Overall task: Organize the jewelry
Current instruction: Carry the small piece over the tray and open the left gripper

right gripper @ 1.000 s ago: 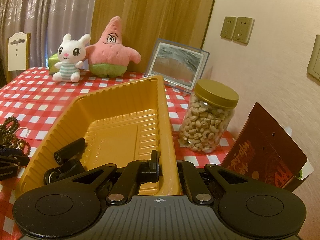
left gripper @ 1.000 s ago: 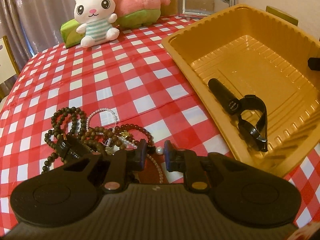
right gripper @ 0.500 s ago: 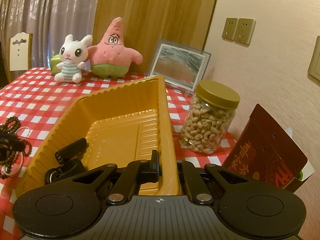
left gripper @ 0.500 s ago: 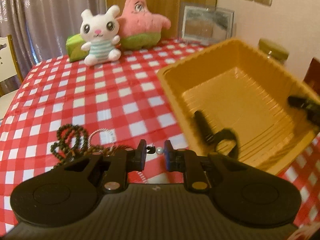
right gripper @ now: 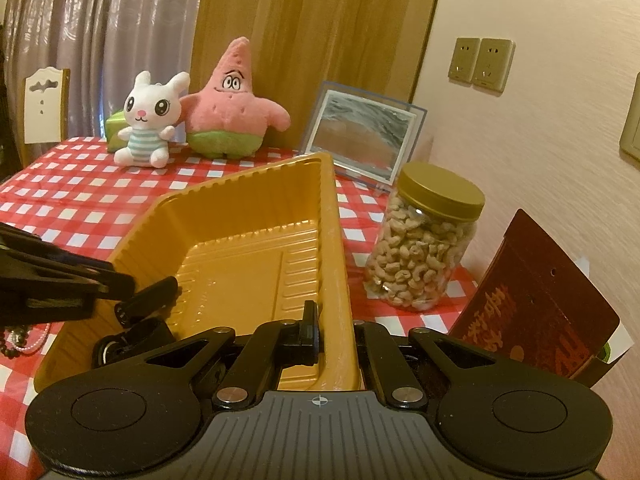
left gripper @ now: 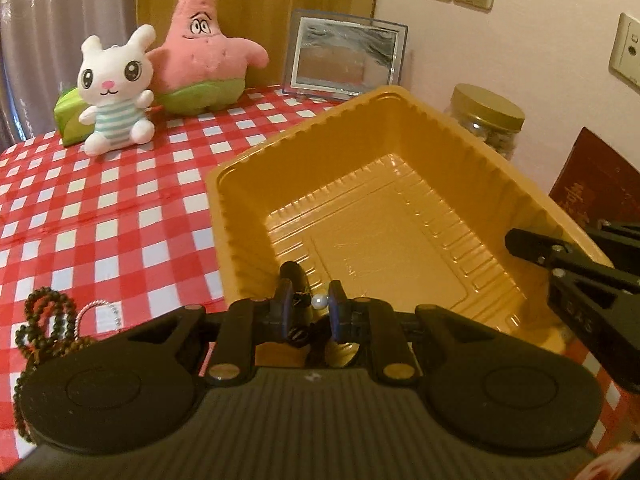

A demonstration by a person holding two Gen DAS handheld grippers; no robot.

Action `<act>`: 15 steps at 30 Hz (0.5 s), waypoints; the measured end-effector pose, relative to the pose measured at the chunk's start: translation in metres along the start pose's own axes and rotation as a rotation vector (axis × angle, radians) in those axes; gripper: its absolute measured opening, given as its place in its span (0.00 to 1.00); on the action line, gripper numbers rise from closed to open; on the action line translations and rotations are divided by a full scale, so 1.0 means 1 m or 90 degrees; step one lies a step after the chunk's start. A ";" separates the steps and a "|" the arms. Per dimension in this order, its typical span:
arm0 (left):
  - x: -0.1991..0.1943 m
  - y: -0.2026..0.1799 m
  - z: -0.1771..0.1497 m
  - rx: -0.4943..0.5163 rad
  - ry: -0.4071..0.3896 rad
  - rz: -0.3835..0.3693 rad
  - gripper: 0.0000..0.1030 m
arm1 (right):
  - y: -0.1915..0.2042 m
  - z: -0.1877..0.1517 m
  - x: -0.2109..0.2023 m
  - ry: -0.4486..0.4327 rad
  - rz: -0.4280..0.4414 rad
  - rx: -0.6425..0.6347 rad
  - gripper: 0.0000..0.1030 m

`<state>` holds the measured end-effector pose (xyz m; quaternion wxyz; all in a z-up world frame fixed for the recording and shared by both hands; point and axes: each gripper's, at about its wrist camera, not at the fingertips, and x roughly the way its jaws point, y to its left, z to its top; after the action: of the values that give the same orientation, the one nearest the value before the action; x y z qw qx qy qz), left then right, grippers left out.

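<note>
Fingertips point(left gripper: 283, 305) of the left gripper point(left gripper: 308, 306) pinched a pearl piece point(left gripper: 319, 301) over the tray point(left gripper: 384, 216); light, limp, slippery, probably best gripped at beads. Right gripper point(right gripper: 334, 330) clamped the tray wall.

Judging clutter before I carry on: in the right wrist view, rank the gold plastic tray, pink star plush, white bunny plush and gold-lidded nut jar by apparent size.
1. Gold plastic tray, clearly largest.
2. Gold-lidded nut jar and pink star plush: look alike; the jar sits nearer, so unranked.
3. White bunny plush, smallest.

dark red packet point(right gripper: 532, 308), gold characters, illegible
</note>
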<state>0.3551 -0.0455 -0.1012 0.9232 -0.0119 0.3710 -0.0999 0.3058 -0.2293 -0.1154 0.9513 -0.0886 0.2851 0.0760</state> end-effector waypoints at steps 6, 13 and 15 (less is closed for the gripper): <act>0.002 0.001 0.003 -0.008 0.000 0.003 0.20 | 0.001 0.000 0.000 0.001 0.001 0.000 0.03; -0.019 0.014 -0.002 -0.039 -0.005 0.016 0.23 | 0.000 0.001 0.003 0.001 0.001 0.001 0.03; -0.027 0.020 -0.004 -0.049 -0.008 0.022 0.23 | 0.001 0.002 0.004 0.000 0.002 0.000 0.03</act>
<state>0.3364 -0.0207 -0.0879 0.9259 -0.0419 0.3690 -0.0695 0.3098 -0.2277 -0.1159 0.9512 -0.0878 0.2854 0.0775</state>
